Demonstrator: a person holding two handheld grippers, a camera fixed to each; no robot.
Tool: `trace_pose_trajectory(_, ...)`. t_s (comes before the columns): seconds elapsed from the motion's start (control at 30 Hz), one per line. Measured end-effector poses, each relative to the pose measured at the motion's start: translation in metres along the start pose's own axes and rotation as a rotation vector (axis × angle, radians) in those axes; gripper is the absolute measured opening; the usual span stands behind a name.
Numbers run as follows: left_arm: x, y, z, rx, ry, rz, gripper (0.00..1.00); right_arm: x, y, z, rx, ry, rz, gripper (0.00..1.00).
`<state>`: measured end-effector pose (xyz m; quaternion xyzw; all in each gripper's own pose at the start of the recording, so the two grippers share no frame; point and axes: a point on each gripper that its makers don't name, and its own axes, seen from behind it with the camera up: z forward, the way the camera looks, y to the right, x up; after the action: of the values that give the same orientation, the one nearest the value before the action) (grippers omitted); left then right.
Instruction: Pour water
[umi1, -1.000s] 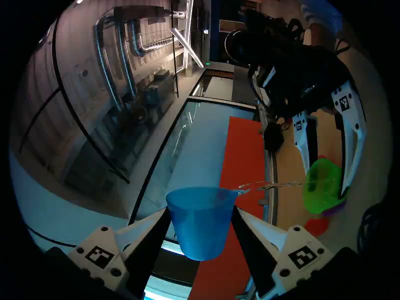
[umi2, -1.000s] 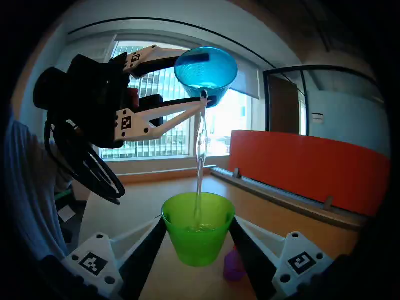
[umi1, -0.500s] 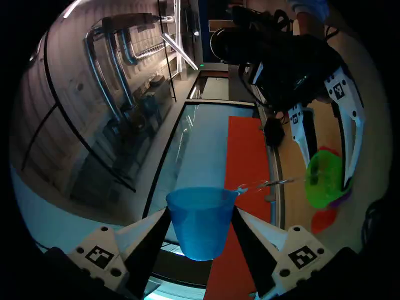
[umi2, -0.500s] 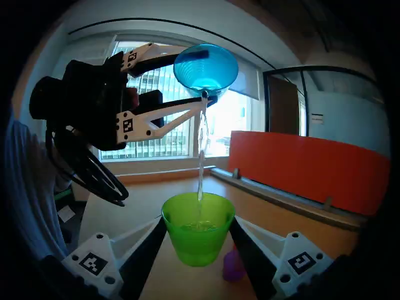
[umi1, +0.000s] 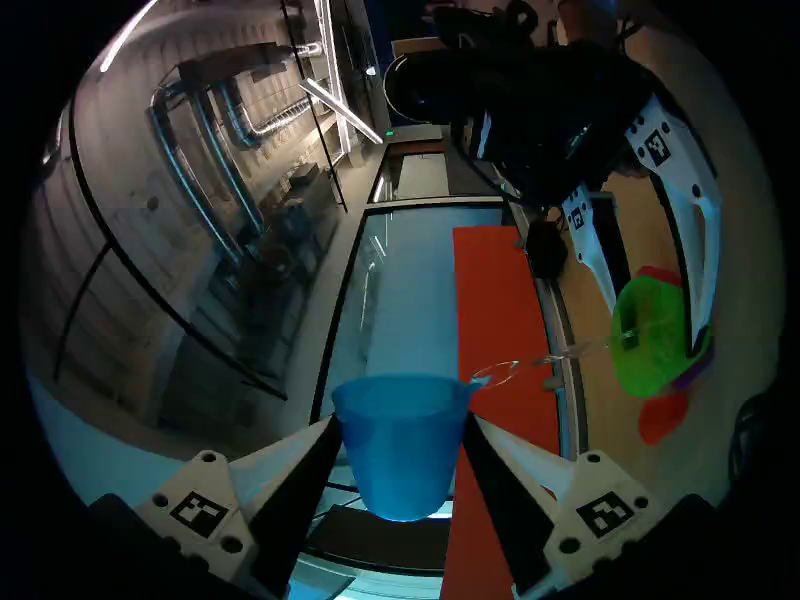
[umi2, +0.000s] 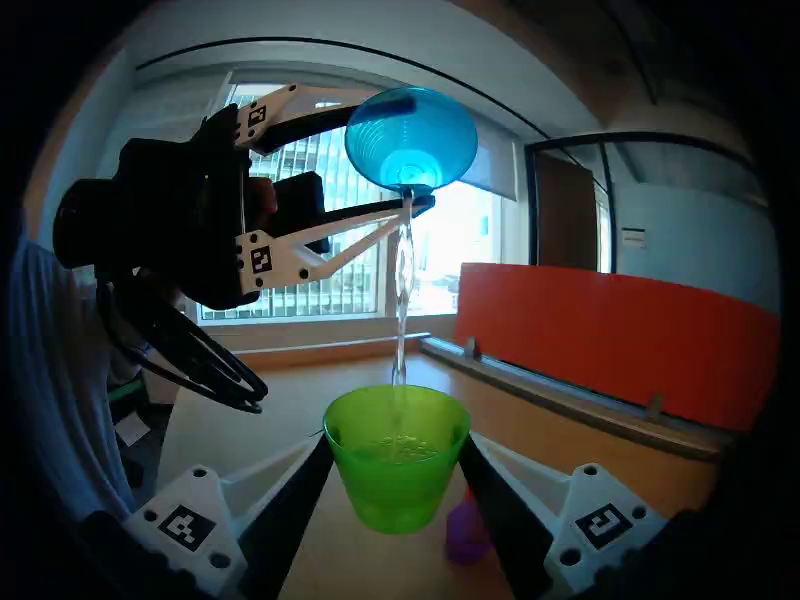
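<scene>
High above the tabletop (umi2: 290, 410), in the right gripper view, the left gripper (umi2: 410, 150) holds a blue cup (umi2: 411, 138) tipped well over, its mouth turned toward the camera and its lip at the bottom. Both white fingers press on the cup's sides, one above and one below as seen from here, closed to the cup's width. A thin stream of water (umi2: 402, 300) falls from the lowest point of the lip straight down into a green cup (umi2: 397, 470).

That green cup stands upright between the fingers of the right gripper (umi2: 397, 450), which clamp it from both sides, and rippled water lies inside it. Whether its base touches the tabletop cannot be told. A small purple object (umi2: 467, 530) sits just beside the base, on the right; what it is cannot be made out.

Behind the stream are a bright window (umi2: 330, 280) with blinds and, to the right, an orange partition (umi2: 620, 330) standing along the far edge of the wooden tabletop. Black cables (umi2: 190, 350) loop under the left gripper's dark body, and a bluish sleeve (umi2: 50, 400) fills the left edge.

From the left gripper view, the scene is rolled sideways: the blue cup sits close between its own fingers, and the water arcs from the rim across to the green cup.
</scene>
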<state>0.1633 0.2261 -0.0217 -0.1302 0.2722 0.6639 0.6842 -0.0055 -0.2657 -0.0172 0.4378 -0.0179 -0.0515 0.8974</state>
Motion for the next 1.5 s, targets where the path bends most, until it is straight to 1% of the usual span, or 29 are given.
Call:
trace_pose_trajectory(0.37, 0.007, 0.002, 0.0, 0.002, 0.015, 0.069, 0.85, 0.001, 0.002, 0.0, -0.006, 0.003, 0.003, 0.89)
trace_pose_trajectory(0.5, 0.009, 0.004, 0.001, -0.001, 0.02, 0.086, 0.85, 0.001, 0.002, 0.001, -0.007, 0.006, 0.003, 0.89)
trace_pose_trajectory(0.77, 0.012, 0.01, 0.0, -0.007, 0.027, 0.09, 0.84, 0.002, 0.003, 0.001, -0.009, 0.007, 0.003, 0.89)
trace_pose_trajectory(1.0, 0.006, 0.003, 0.002, -0.006, 0.023, 0.081, 0.85, 0.002, 0.003, 0.002, -0.009, 0.008, 0.002, 0.89)
trace_pose_trajectory(1.13, 0.003, 0.002, 0.004, -0.008, 0.018, 0.056, 0.85, 0.003, 0.003, 0.001, -0.009, 0.008, 0.003, 0.89)
trace_pose_trajectory(1.23, 0.001, 0.0, 0.005, -0.009, 0.012, 0.016, 0.84, 0.003, 0.004, 0.001, -0.012, 0.01, 0.004, 0.89)
trace_pose_trajectory(1.33, -0.002, -0.001, 0.007, -0.012, 0.004, -0.045, 0.84, 0.004, 0.005, 0.0, -0.014, 0.012, 0.005, 0.89)
trace_pose_trajectory(1.43, -0.006, -0.001, 0.008, -0.02, -0.006, -0.121, 0.84, 0.005, 0.005, 0.0, -0.015, 0.014, 0.007, 0.89)
trace_pose_trajectory(1.5, -0.008, 0.001, 0.009, -0.027, -0.016, -0.181, 0.84, 0.005, 0.006, -0.001, -0.016, 0.016, 0.008, 0.89)
